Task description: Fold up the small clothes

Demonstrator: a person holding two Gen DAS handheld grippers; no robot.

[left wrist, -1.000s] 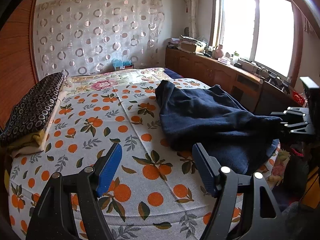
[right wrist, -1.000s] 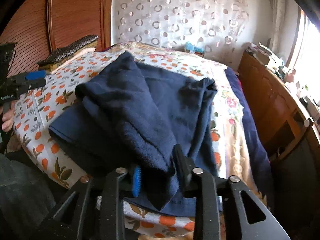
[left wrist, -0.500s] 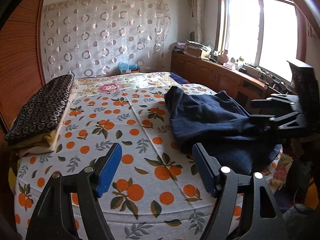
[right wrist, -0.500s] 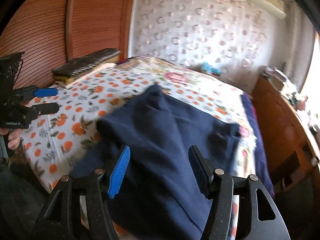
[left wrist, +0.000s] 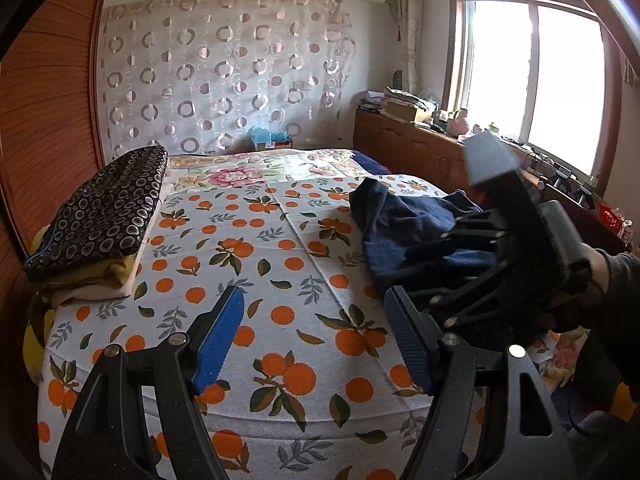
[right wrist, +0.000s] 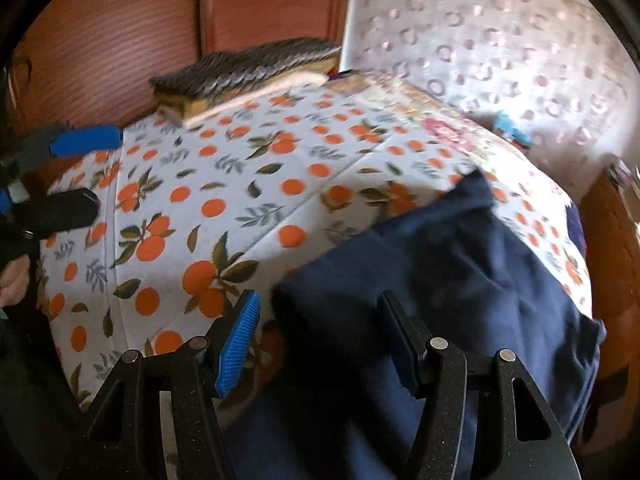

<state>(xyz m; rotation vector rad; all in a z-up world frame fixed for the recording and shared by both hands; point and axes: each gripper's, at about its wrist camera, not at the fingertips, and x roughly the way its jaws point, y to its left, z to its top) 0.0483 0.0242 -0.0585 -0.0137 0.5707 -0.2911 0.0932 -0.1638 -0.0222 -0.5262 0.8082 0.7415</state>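
A navy blue garment (left wrist: pixel 404 232) lies crumpled on the right side of the orange-print bed cover (left wrist: pixel 260 248). In the right wrist view the garment (right wrist: pixel 460 272) fills the lower right, and its left edge lies below and between the fingers of my right gripper (right wrist: pixel 318 304), which is open with its pads off the cloth. Seen from the left wrist, the right gripper (left wrist: pixel 444 268) hovers over the garment, held by a hand (left wrist: pixel 600 272). My left gripper (left wrist: pixel 313 296) is open over bare bed cover near the front edge, holding nothing; it also appears as the left gripper (right wrist: pixel 80 174) at the far left.
A pile of folded clothes (left wrist: pixel 104 216) topped by a black ring-patterned piece sits at the bed's left side. A wooden cabinet (left wrist: pixel 420 152) with clutter runs under the window on the right. A tissue box (left wrist: pixel 270 140) stands by the curtain. Wood panelling lines the left wall.
My right gripper let go of the navy fold, opened, and swung left over the garment's edge. The garment dropped flat. My left gripper stayed open and shifted only slightly.
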